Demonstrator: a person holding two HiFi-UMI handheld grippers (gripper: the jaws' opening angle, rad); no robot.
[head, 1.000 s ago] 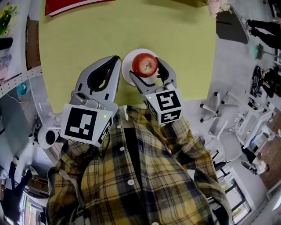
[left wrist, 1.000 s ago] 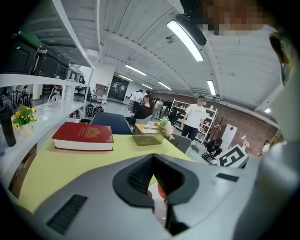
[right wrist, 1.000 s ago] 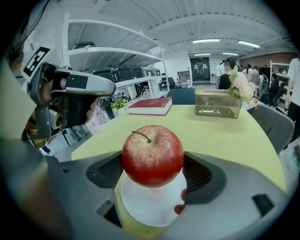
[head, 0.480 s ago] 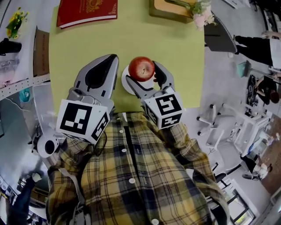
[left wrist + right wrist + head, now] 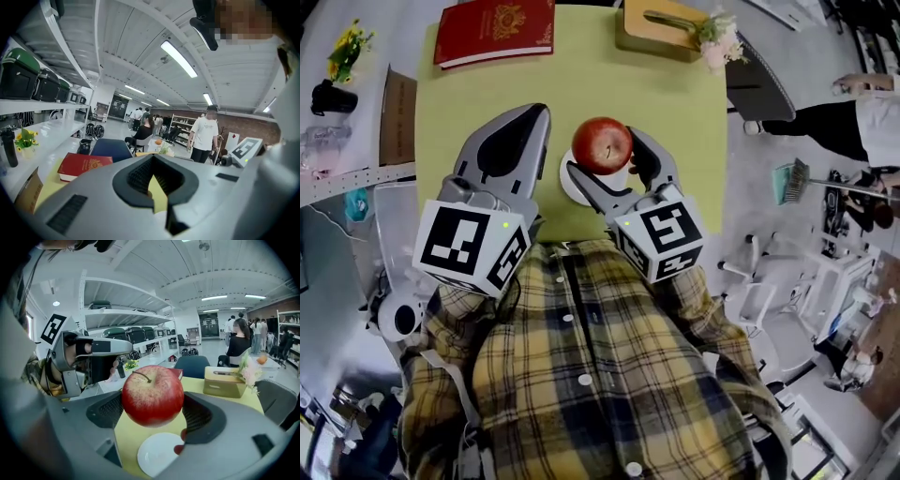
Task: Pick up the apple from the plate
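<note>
My right gripper (image 5: 606, 159) (image 5: 153, 409) is shut on a red apple (image 5: 602, 145) (image 5: 153, 395), which hangs above the small white plate (image 5: 572, 184) (image 5: 157, 453) on the yellow-green table. The apple is clear of the plate, whose middle is bare in the right gripper view. My left gripper (image 5: 534, 122) (image 5: 157, 185) is held over the table to the left of the plate. Its jaws are closed together with nothing between them.
A red book (image 5: 495, 30) (image 5: 83, 165) lies at the table's far left. A wooden tissue box (image 5: 667, 30) (image 5: 225, 380) with flowers (image 5: 717, 37) stands at the far right. The table (image 5: 675, 103) ends at the right, with chairs and people beyond it.
The right gripper has lifted the apple up off the plate, and the plate now shows beneath it. The left gripper has stayed beside it.
</note>
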